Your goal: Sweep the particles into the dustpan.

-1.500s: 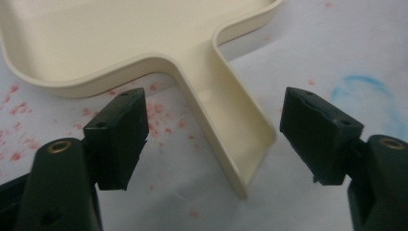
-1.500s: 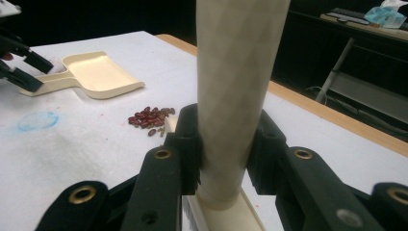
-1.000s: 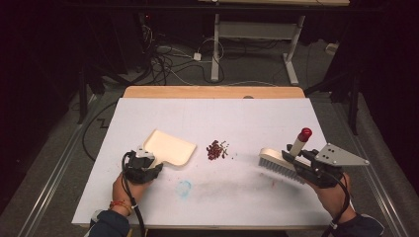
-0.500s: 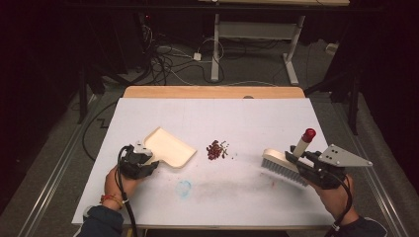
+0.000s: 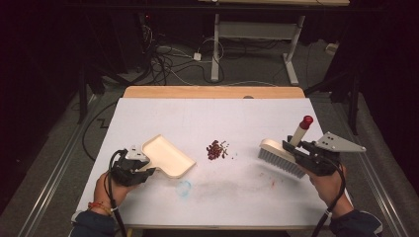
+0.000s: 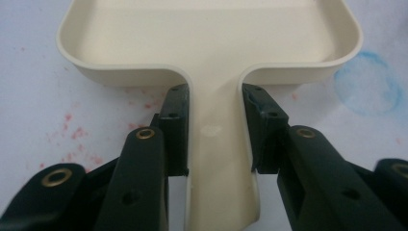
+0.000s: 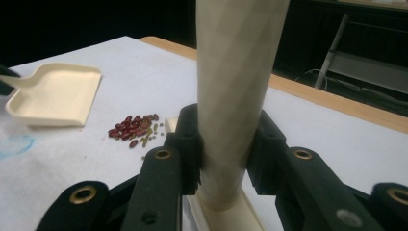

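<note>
The left gripper (image 5: pixel 141 167) is closed on the smooth cream plastic dustpan (image 5: pixel 168 155) by its flat handle. The right gripper (image 5: pixel 296 150) clamps the brush (image 5: pixel 280 157) by its round handle, near the red beans (image 5: pixel 216 149).

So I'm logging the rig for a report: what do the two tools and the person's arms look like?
Both tools are black with two blocky jaws carrying brass-coloured rivets. The left tool trails a black cable; the right tool has a cable too, plus a grey three-cornered plate on top. Dark sleeves; an orange-red band on the left wrist.

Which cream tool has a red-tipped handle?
The brush held by the right gripper; its upright handle ends in a red cap. The dustpan in the left gripper is all cream.
</note>
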The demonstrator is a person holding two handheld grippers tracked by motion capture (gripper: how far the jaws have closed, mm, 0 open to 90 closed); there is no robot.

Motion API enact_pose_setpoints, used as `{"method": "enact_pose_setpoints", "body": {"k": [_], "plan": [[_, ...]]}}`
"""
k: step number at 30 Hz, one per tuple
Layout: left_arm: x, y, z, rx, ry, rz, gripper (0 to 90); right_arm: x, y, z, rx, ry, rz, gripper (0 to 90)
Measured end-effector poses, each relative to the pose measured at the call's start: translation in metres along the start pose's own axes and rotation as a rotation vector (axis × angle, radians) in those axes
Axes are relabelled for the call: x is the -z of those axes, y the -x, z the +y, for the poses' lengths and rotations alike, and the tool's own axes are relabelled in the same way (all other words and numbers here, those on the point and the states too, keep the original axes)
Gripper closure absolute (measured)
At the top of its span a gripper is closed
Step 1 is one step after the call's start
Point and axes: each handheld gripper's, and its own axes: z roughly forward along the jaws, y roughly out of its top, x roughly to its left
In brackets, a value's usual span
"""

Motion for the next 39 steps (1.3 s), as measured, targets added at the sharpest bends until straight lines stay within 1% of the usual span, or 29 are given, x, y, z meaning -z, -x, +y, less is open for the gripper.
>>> {"method": "enact_pose_setpoints", "body": {"k": [1, 2, 3, 4, 5, 6, 8, 9, 10, 11, 12, 13, 14, 16, 18, 20, 22, 23, 24, 26, 27, 30, 31, 33, 34, 35, 37, 38, 39], "plan": [[0.001, 0.002, -0.002, -0.002, -0.004, -0.001, 64.0, 0.0, 0.0, 0.0, 0.0, 0.0, 0.0, 71.0], [0.002, 0.003, -0.003, -0.004, -0.002, -0.01, 64.0, -0.009, 0.0, 0.004, 0.0, -0.002, -0.004, 71.0], [0.003, 0.005, -0.005, -0.01, -0.005, -0.016, 64.0, -0.013, 0.0, 0.006, 0.006, -0.004, -0.006, 71.0], [0.003, 0.006, -0.006, -0.013, -0.006, -0.018, 64.0, -0.013, 0.0, 0.006, 0.006, -0.004, -0.006, 71.0], [0.006, 0.009, -0.006, -0.028, -0.014, -0.025, 64.0, -0.022, 0.0, 0.012, 0.009, 0.001, -0.005, 71.0], [0.006, 0.009, -0.006, -0.028, -0.014, -0.025, 64.0, -0.027, 0.001, 0.015, 0.013, 0.007, -0.005, 71.0], [0.007, 0.012, -0.007, -0.033, -0.015, -0.035, 64.0, -0.038, -0.001, 0.02, 0.021, -0.001, -0.01, 71.0], [0.007, 0.014, -0.008, -0.037, -0.017, -0.041, 64.0, -0.038, -0.001, 0.02, 0.021, -0.001, -0.01, 71.0], [0.007, 0.016, -0.008, -0.042, -0.02, -0.047, 64.0, -0.049, -0.002, 0.024, 0.021, -0.008, -0.016, 71.0], [0.008, 0.017, -0.007, -0.042, -0.021, -0.052, 64.0, -0.049, -0.002, 0.024, 0.021, -0.008, -0.016, 71.0], [0.01, 0.019, -0.003, -0.052, -0.017, -0.076, 64.0, -0.063, -0.002, 0.027, 0.024, -0.01, -0.02, 71.0], [0.011, 0.021, -0.002, -0.058, -0.011, -0.085, 64.0, -0.07, -0.002, 0.028, 0.027, -0.004, -0.023, 71.0], [0.011, 0.021, -0.002, -0.058, -0.011, -0.085, 64.0, -0.078, -0.002, 0.03, 0.035, -0.013, -0.025, 71.0], [0.008, 0.027, 0.002, -0.081, -0.02, -0.087, 64.0, -0.093, -0.004, 0.033, 0.04, -0.032, -0.043, 71.0], [0.005, 0.029, 0.002, -0.086, -0.026, -0.086, 64.0, -0.107, -0.006, 0.035, 0.043, -0.043, -0.058, 71.0], [0.003, 0.032, 0.003, -0.084, -0.024, -0.091, 64.0, -0.12, -0.008, 0.038, 0.056, -0.041, -0.074, 71.0], [0.003, 0.033, 0.003, -0.087, -0.023, -0.087, 64.0, -0.131, -0.011, 0.039, 0.063, -0.039, -0.095, 71.0], [0.003, 0.035, 0.004, -0.092, -0.022, -0.084, 64.0, -0.131, -0.011, 0.039, 0.063, -0.039, -0.095, 71.0], [0.002, 0.037, 0.004, -0.097, -0.022, -0.086, 63.9, -0.14, -0.013, 0.039, 0.039, -0.037, -0.099, 71.0], [0.001, 0.04, 0.005, -0.105, -0.022, -0.085, 63.9, -0.148, -0.014, 0.039, 0.029, -0.036, -0.109, 71.0], [0.0, 0.041, 0.005, -0.108, -0.02, -0.091, 63.9, -0.148, -0.014, 0.039, 0.029, -0.036, -0.109, 71.0], [-0.003, 0.043, 0.006, -0.11, -0.018, -0.094, 63.9, -0.157, -0.018, 0.038, 0.034, -0.031, -0.125, 71.0], [-0.003, 0.043, 0.006, -0.107, -0.015, -0.096, 63.9, -0.16, -0.02, 0.036, 0.023, -0.034, -0.106, 71.0], [-0.005, 0.045, 0.006, -0.103, -0.014, -0.097, 63.9, -0.162, -0.023, 0.034, 0.022, -0.032, -0.081, 71.0], [-0.006, 0.047, 0.007, -0.107, -0.017, -0.092, 63.9, -0.162, -0.023, 0.034, 0.022, -0.032, -0.081, 71.0], [-0.007, 0.048, 0.007, -0.108, -0.017, -0.088, 63.9, -0.163, -0.028, 0.034, 0.039, -0.036, -0.08, 71.0], [-0.008, 0.05, 0.008, -0.109, -0.018, -0.088, 63.9, -0.163, -0.031, 0.034, 0.045, -0.035, -0.071, 71.0], [-0.009, 0.052, 0.009, -0.111, -0.019, -0.085, 63.9, -0.164, -0.037, 0.032, 0.043, -0.035, -0.046, 70.9], [-0.01, 0.053, 0.01, -0.111, -0.016, -0.088, 63.9, -0.164, -0.037, 0.032, 0.043, -0.035, -0.046, 70.9]]}}
